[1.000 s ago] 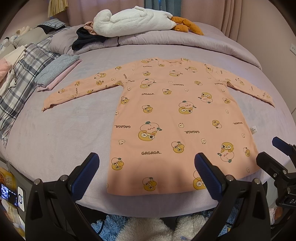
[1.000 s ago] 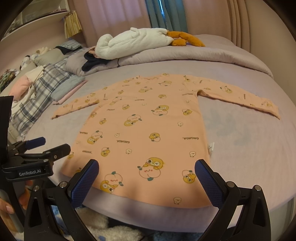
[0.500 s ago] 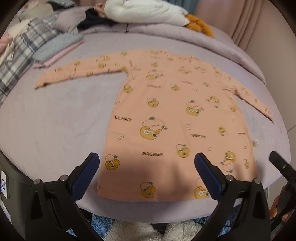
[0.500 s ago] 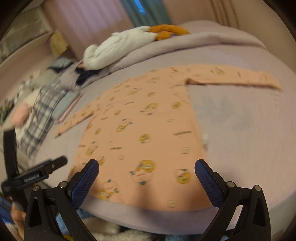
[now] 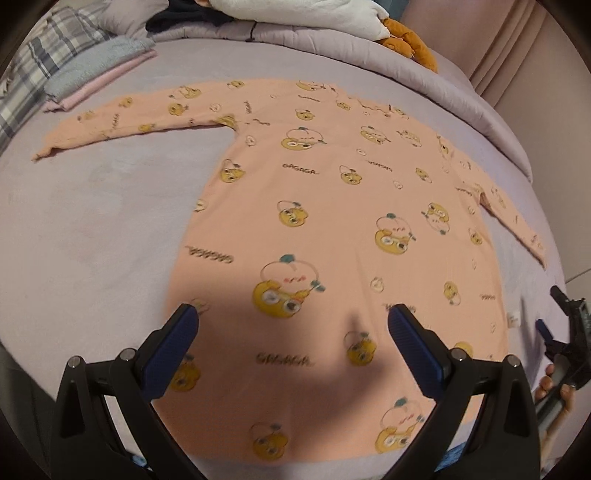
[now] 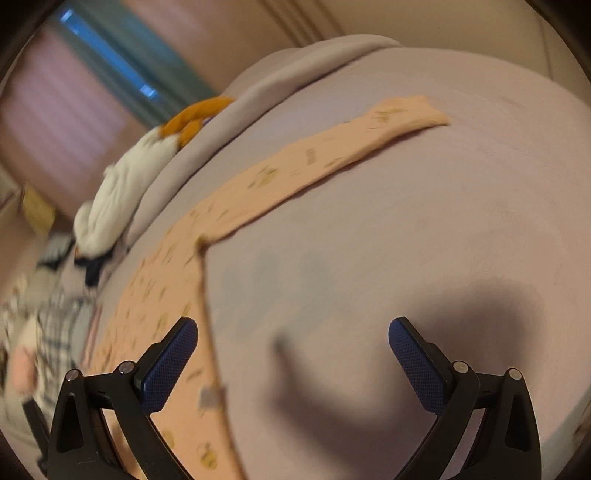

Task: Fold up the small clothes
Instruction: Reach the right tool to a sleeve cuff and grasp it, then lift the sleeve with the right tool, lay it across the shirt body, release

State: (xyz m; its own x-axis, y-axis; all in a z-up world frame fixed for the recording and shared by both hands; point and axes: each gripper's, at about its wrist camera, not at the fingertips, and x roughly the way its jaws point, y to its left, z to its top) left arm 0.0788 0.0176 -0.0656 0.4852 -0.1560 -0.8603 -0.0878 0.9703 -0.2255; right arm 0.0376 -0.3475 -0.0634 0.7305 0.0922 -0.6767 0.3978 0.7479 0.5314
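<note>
Lilac bed [image 5: 92, 229] carries the peach shirt [image 5: 332, 221] spread flat (sleeves out); white plush [image 5: 295, 11] beyond the shirt; left tongs [image 5: 293, 325] and right tongs [image 6: 293, 336] both gape wide, empty.

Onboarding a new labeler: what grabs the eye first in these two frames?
The peach long-sleeved top, printed with yellow cartoon faces and "GAGAGA", lies spread flat across the lilac bed. The left gripper hovers open above its hem, casting a shadow there. In the blurred, tilted right wrist view, the right gripper is open over bare bedding beside the top's side edge, with one sleeve stretching away.
</note>
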